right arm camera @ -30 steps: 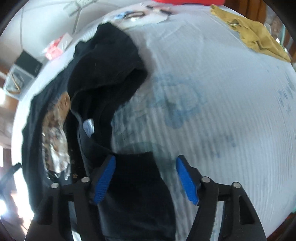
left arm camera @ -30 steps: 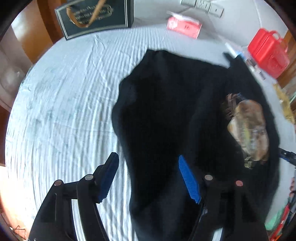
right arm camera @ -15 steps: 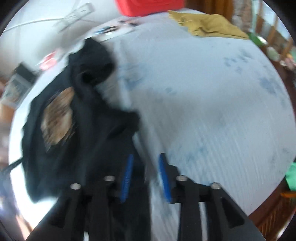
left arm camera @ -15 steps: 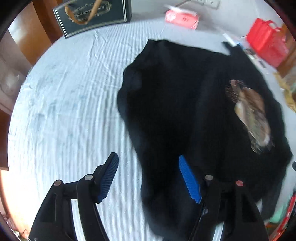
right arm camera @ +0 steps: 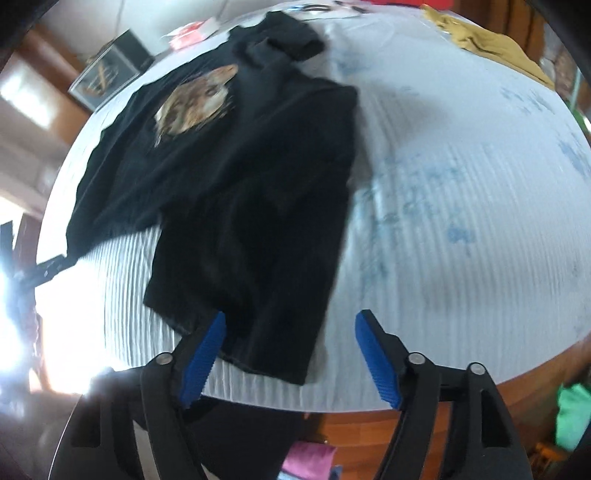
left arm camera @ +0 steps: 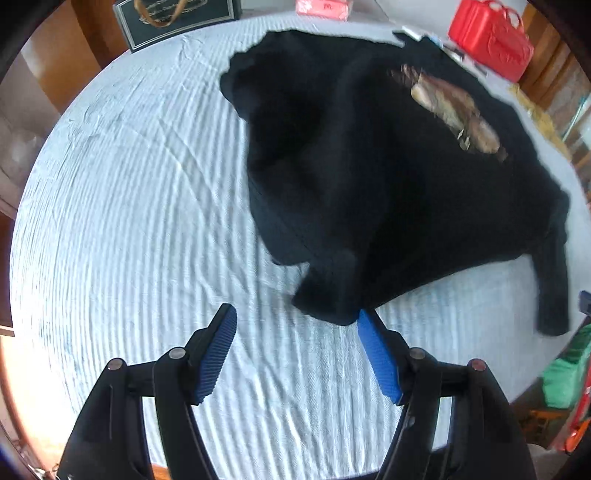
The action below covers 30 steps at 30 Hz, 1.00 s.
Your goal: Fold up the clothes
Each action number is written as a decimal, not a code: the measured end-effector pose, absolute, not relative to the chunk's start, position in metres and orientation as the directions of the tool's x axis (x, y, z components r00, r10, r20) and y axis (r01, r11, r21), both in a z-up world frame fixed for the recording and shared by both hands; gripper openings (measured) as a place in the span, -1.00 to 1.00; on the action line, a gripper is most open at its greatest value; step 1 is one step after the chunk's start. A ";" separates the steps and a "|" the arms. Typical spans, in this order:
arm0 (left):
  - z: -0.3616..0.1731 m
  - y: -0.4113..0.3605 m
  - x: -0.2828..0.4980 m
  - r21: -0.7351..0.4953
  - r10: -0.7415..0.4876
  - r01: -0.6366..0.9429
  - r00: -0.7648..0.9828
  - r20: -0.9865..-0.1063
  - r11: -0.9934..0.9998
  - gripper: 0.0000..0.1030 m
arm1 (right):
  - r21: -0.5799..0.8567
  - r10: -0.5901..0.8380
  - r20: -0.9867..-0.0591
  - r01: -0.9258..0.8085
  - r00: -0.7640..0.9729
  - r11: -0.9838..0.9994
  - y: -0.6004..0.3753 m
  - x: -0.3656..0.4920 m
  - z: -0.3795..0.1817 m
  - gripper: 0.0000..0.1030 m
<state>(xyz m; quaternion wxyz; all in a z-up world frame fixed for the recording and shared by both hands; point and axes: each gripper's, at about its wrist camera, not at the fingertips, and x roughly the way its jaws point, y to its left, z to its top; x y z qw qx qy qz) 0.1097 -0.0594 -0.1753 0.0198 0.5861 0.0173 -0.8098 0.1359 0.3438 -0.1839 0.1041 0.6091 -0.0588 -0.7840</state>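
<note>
Having gone from clenched on black cloth half a second ago to spread wide, the right tongs point(right arm camera: 290, 352) now grip nothing, and the near part of the black shirt point(right arm camera: 236, 184) lies flat on the pale striped sheet of the table point(right arm camera: 461, 221) just beyond their blue pads. The left tongs point(left arm camera: 297, 354) are released too, as they were a second ago, but where cloth then filled the gap between their pads, a rumpled corner of the shirt point(left arm camera: 369, 177) now sits just past the right pad, with bare sheet between the pads. I judge that a pull or lay-down has just ended and the garment rests spread out, printed side up; whether this is smoothing ahead of a fold or a pause between folds, the views do not settle.

From the right wrist, a long panel of cloth runs toward the table's near edge, and farther off lies a mustard cloth point(right arm camera: 487, 40). From the left wrist alone, a sleeve trails off to the right, and beyond the shirt stand a red case point(left arm camera: 491, 35) and a dark framed box point(left arm camera: 177, 18).
</note>
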 end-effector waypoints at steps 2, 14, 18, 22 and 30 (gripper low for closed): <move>-0.177 -0.055 0.110 0.015 -0.033 0.057 -0.331 -0.943 -0.998 0.35 | 0.189 -0.211 -0.949 0.112 -0.236 -0.976 0.335 0.138 -0.191 0.44; -0.134 -0.045 0.109 -0.106 0.095 0.021 -0.306 -0.947 -0.994 -0.78 | 0.222 -0.248 -0.939 0.131 -0.238 -0.966 0.329 0.108 -0.145 -0.93; -0.117 -0.068 0.063 -0.247 0.234 0.031 -0.226 -0.946 -0.969 -0.78 | 0.252 -0.272 -0.920 0.104 -0.282 -0.962 0.332 0.044 -0.121 -0.93; -0.113 -0.075 0.013 -0.260 0.245 0.036 -0.228 -0.942 -0.965 -0.64 | 0.284 -0.293 -0.899 0.078 -0.326 -0.956 0.335 -0.019 -0.096 -0.66; -0.104 -0.092 -0.020 -0.158 0.123 0.084 -0.329 -0.936 -0.984 0.20 | 0.309 -0.308 -0.883 0.056 -0.356 -0.950 0.355 -0.044 -0.090 -0.44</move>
